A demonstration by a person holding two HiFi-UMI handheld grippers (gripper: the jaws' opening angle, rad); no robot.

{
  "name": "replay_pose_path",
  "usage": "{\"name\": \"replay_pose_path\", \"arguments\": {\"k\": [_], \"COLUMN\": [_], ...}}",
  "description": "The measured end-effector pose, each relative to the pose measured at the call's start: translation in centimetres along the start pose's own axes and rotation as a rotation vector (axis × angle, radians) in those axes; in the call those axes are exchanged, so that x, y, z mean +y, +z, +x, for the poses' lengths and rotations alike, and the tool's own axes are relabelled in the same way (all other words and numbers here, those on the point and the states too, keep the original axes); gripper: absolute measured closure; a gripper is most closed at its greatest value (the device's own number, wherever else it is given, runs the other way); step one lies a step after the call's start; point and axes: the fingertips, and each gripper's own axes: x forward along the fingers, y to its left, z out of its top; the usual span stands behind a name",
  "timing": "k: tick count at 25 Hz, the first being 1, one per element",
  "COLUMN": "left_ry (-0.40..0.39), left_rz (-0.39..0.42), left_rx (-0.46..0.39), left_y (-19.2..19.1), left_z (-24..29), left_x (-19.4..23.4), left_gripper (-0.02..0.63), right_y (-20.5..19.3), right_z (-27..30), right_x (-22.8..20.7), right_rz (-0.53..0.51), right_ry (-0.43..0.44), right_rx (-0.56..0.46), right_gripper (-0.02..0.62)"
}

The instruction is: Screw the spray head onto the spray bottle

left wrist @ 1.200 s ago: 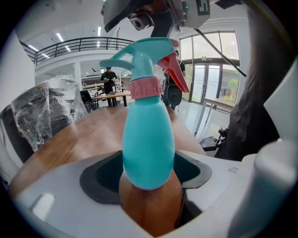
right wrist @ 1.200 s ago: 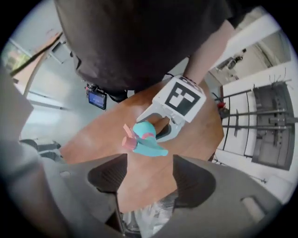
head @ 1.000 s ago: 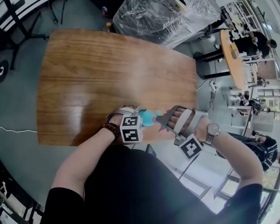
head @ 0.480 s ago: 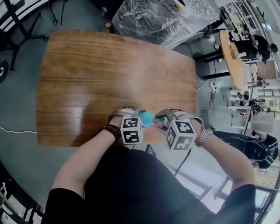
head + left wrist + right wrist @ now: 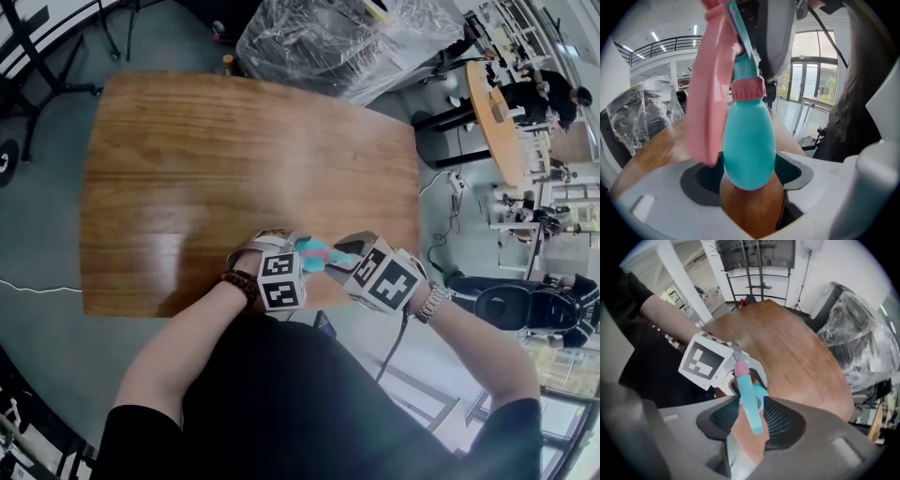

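In the left gripper view a teal spray bottle (image 5: 749, 145) stands upright, and my left gripper (image 5: 750, 180) is shut on its lower body. Above it sit the pink collar (image 5: 747, 89) and the pink trigger (image 5: 710, 93) of the spray head. My right gripper (image 5: 750, 420) points down over the spray head (image 5: 749, 401), whose teal top lies between the ribbed pads (image 5: 780, 420). Its jaws have just been closing from wide and then eased slightly, and they grip the head. In the head view both grippers meet at the bottle (image 5: 314, 251), above the near edge of the wooden table (image 5: 216, 159).
A bulky plastic-wrapped object (image 5: 337, 42) stands beyond the table's far edge. A round table (image 5: 492, 112) with people sits at the far right. My body is close behind the table's near edge.
My right gripper has rolled about a quarter turn, so its marker cube now faces up, and its jaws have come in around the spray head. The left gripper and bottle have stayed put.
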Motion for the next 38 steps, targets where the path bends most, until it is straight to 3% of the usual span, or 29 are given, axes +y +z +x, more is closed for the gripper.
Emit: {"name": "replay_pose_path", "arguments": {"k": [2,9,12,14,22,27,30,36,38], "left_ry": [0.001,0.002,0.004,0.006,0.008,0.008,0.011,0.024,0.024], "left_rz": [0.001,0.004,0.004,0.002,-0.002,0.000,-0.012,-0.018,-0.018], "left_rx": [0.001,0.006,0.008,0.008,0.006,0.015,0.020,0.024,0.027], "left_y": [-0.1,-0.1,-0.1,-0.1,-0.1,-0.1,-0.1,-0.2,-0.3], "left_z": [0.0,0.0,0.0,0.1,0.1,0.0,0.0,0.1,0.0], "left_x": [0.0,-0.2,-0.1,-0.2,-0.2,-0.2,-0.2,-0.2,-0.3], "left_gripper": [0.245,0.245,0.245,0.245,0.245,0.245,0.245,0.245,0.245], "right_y": [0.2,0.5,0.4,-0.2,-1.9,-1.7,-1.7,-2.2,-2.2], "right_z": [-0.3,-0.6,0.2,0.7,0.0,0.3,0.1,0.1,-0.1], "right_x": [0.6,0.5,1.1,1.2,0.4,0.6,0.2,-0.5,-0.3], "right_rz": [-0.099,-0.283,-0.415,-0.456,-0.283,-0.284,-0.067,0.669,0.757], "right_ry": [-0.012,-0.101,-0.119,-0.124,-0.062,-0.069,-0.039,0.052,0.093], "right_rx": [0.002,0.001,0.051,0.085,0.007,0.019,0.034,-0.129,-0.165], "right_gripper": [0.426,0.428,0.433,0.477,0.499,0.498,0.499,0.497,0.492]}}
